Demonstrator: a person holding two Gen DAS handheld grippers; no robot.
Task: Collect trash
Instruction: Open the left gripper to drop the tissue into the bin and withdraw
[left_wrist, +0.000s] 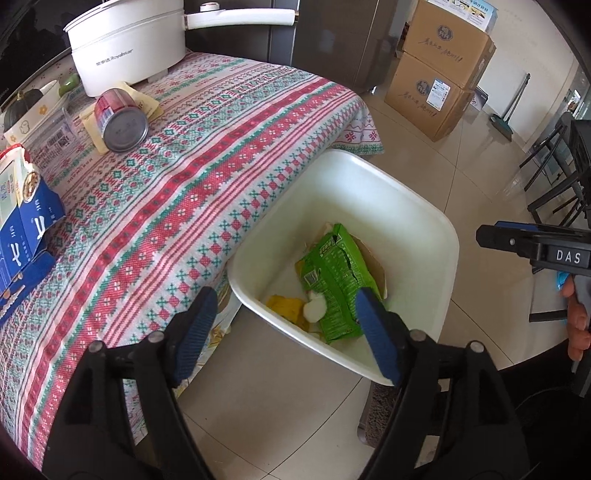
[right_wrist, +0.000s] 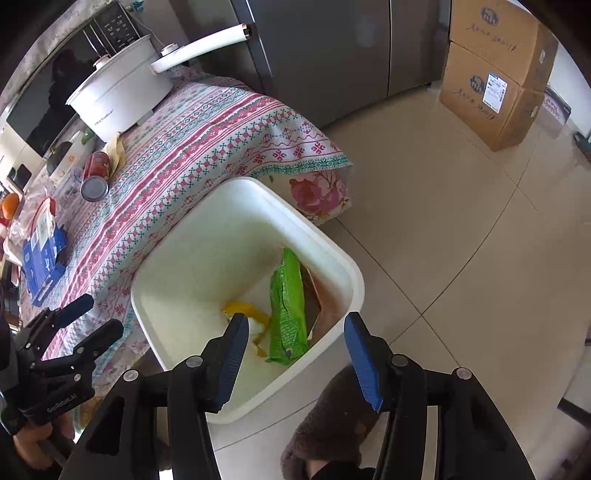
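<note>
A white bin (left_wrist: 424, 206) (right_wrist: 207, 266) stands on the floor beside the table. Inside lie a green wrapper (left_wrist: 332, 273) (right_wrist: 288, 314), yellow scraps (left_wrist: 286, 306) (right_wrist: 243, 310), a white lump (left_wrist: 316, 308) and brown cardboard (left_wrist: 375, 264). My left gripper (left_wrist: 286, 314) is open and empty above the bin's near edge. My right gripper (right_wrist: 295, 328) is open and empty over the bin; it also shows in the left wrist view (left_wrist: 517, 242). On the table lie a red can (left_wrist: 118, 118) (right_wrist: 96, 173) on its side and a torn blue box (left_wrist: 26, 221) (right_wrist: 42, 254).
The table has a patterned cloth (left_wrist: 184, 177) (right_wrist: 192, 147). A white pot (left_wrist: 125, 40) (right_wrist: 122, 92) stands at its far end, with yellow paper (left_wrist: 144, 101) under the can. Cardboard boxes (left_wrist: 439, 70) (right_wrist: 495, 74) are stacked by the wall. Dark chairs (left_wrist: 561, 173) stand at right.
</note>
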